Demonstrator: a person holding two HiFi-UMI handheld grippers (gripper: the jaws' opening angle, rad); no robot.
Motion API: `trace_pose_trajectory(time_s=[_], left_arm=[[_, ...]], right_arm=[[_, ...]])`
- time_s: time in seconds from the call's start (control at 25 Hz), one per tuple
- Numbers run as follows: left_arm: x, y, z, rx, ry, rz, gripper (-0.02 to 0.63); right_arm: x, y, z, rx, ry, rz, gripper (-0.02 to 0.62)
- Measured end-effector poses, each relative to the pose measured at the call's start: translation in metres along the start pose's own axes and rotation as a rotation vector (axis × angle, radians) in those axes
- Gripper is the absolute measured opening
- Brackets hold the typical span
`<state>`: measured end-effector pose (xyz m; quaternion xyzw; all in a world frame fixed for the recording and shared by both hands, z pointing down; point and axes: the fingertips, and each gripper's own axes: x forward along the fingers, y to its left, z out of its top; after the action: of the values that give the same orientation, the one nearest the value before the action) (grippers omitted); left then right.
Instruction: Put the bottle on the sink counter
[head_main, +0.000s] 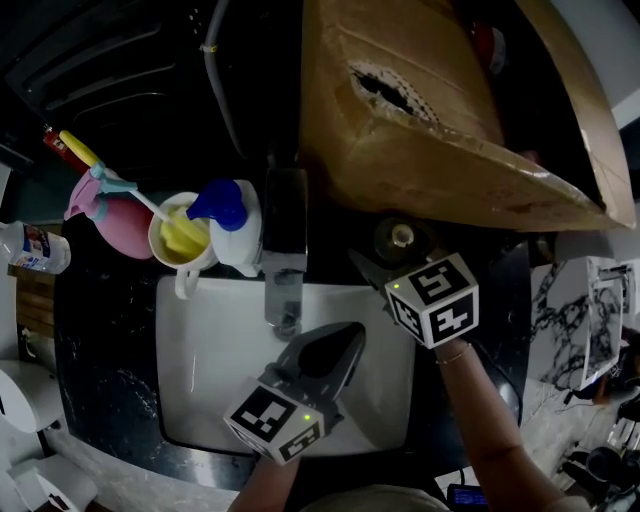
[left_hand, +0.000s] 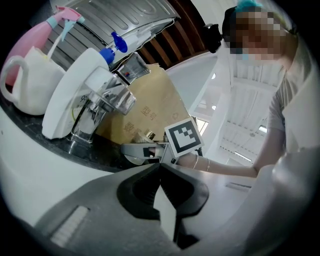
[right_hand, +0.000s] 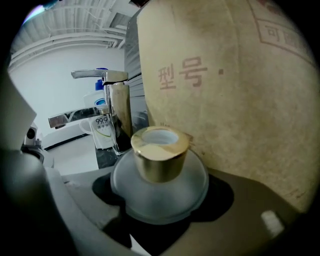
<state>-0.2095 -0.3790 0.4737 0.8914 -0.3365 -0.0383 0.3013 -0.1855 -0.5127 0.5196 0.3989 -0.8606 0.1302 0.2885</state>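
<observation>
Placement step: right claw (right_hand: 161, 197) grips the bottle (right_hand: 159, 172) at the desk (head_main: 105, 320), 1 o'clock of the sink (head_main: 200, 380); left claw (left_hand: 161, 169) closed, empty; next, seat the base, then release.

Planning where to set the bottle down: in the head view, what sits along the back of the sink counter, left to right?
Clear labelled bottle → pink spray bottle → white mug → blue-pump bottle → faucet → gold-capped bottle
</observation>
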Motion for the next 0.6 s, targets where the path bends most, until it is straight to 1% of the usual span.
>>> trace_pose_trajectory(time_s=[0.28,0.48,0.6], left_arm=[[-0.003,0.000,0.003,0.008,-0.001,0.002,0.006],[-0.005,-0.004,0.004,0.013,0.008,-0.002,0.006],[-0.006,-0.007,0.002,0.017,0.018,0.006,0.006]], right_arm=[[-0.002,0.000,0.001,-0.018,-0.014,-0.003,0.339],[-0.012,-0.003,0.001,-0.007,-0.047,-0.030,0.354],[-0.019,-0.002,-0.001,0.022,-0.060,-0.030,0.354]])
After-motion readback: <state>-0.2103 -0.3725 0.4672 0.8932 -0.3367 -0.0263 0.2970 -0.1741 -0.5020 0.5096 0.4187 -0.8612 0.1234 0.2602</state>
